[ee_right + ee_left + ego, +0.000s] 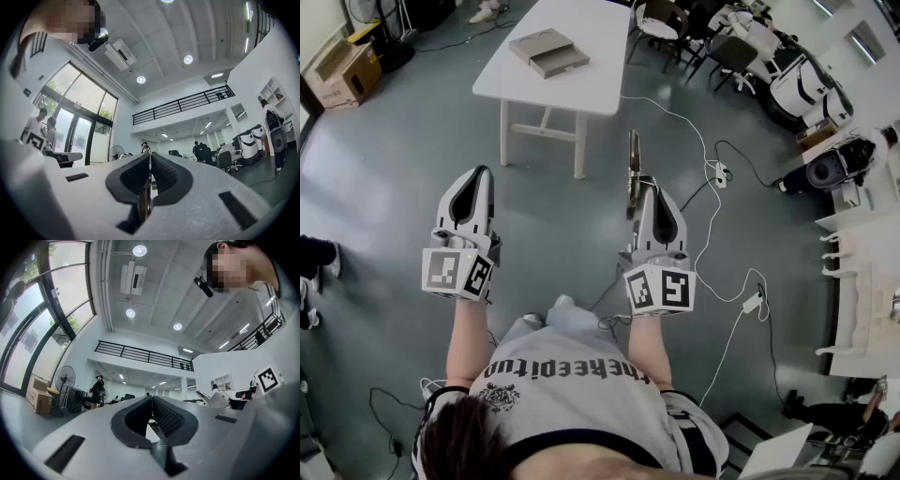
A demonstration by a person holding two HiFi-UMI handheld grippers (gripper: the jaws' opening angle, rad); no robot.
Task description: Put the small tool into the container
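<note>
My right gripper (649,185) is shut on a thin, flat small tool (633,173) whose end sticks out past the fingertips, over the grey floor. In the right gripper view the small tool (144,201) shows edge-on as a narrow strip pinched between the black pads, with the right gripper (150,157) raised toward the ceiling. My left gripper (478,174) is held beside it at the left, shut with nothing in it; the left gripper (151,401) has its pads pressed together. A flat grey container (548,52) lies on the white table (581,89) ahead, well beyond both grippers.
White cables and a power strip (717,173) trail across the floor to the right. A cardboard box (342,73) sits at far left, office chairs (661,21) stand behind the table, white furniture (862,281) lines the right side. Someone's shoe (317,255) shows at the left edge.
</note>
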